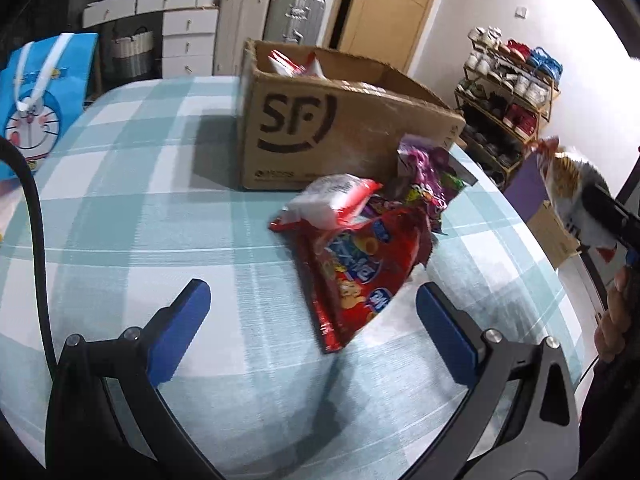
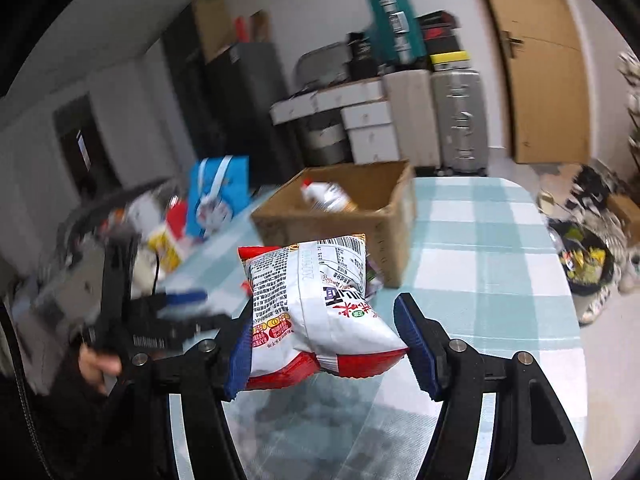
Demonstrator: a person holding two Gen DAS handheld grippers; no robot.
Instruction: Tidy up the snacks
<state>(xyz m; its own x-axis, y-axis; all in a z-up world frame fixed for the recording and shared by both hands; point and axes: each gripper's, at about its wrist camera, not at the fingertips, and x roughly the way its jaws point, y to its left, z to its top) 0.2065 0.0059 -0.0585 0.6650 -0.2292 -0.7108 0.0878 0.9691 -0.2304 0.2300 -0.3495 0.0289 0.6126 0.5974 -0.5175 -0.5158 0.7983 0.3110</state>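
Right gripper: jaws clamped on a white-and-red snack bag, blue pads pressing its lower sides; bag held in the air above the checked tablecloth, printed back facing the camera. In the left wrist view the same bag appears at far right, off the table edge, blurred.

Left gripper: jaws wide apart, nothing between the pads, hovering over the cloth. Just ahead of it, a red biscuit pack lies flat, its near end between the fingertips' line of sight. On its far end rests a white-and-red packet; behind that, a purple wrapper leans against the box.

Cardboard box, open top, "SF" logo on the side, stands on the table beyond the pile. One white-and-red packet lies inside.

Blue cartoon gift bag stands at the left table edge.
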